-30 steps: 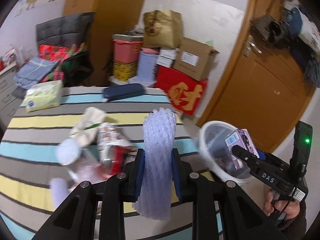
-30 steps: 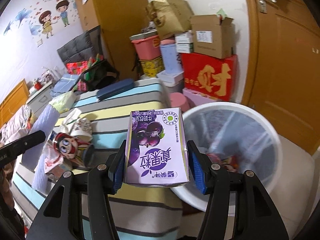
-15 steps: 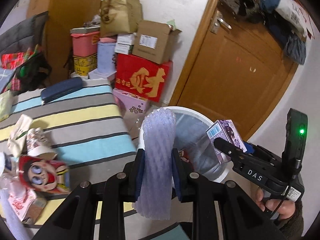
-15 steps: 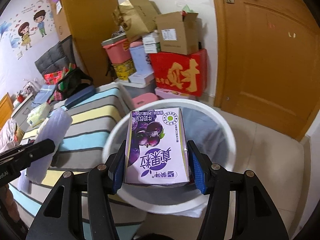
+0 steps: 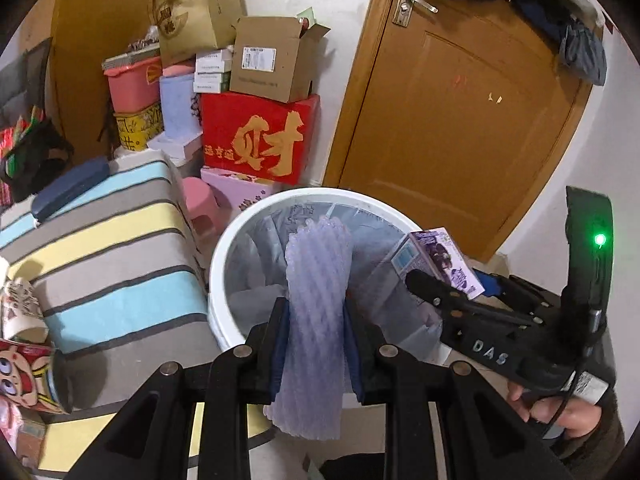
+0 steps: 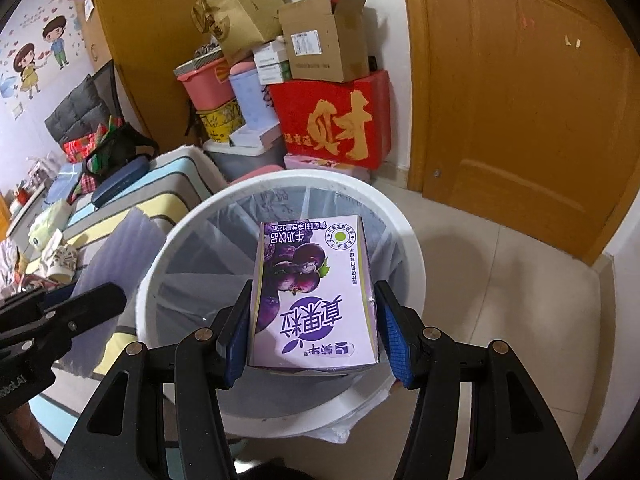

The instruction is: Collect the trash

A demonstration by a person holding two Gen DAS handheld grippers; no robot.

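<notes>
My left gripper [image 5: 316, 340] is shut on a pale lilac foam net sleeve [image 5: 316, 312], which hangs over the near rim of the white trash bin [image 5: 218, 264]. My right gripper [image 6: 314, 332] is shut on a purple grape milk carton [image 6: 316, 296] and holds it above the open mouth of the bin [image 6: 416, 256], which has a clear liner. In the left wrist view the right gripper [image 5: 424, 280] with the carton [image 5: 436, 258] is over the bin's right side. The left gripper's finger [image 6: 68, 316] and the foam sleeve [image 6: 120, 248] show at the bin's left edge.
A striped cloth covers the table [image 5: 104, 248] left of the bin, with a red cartoon packet [image 5: 24, 376], a paper cup [image 5: 20, 308] and a dark blue case [image 5: 68, 188] on it. Stacked boxes [image 5: 260, 136] stand behind. A wooden door [image 5: 460, 128] is at the right.
Both grippers swung right from over the striped table to above the white bin, each keeping its item. The bin now fills the middle of both views.
</notes>
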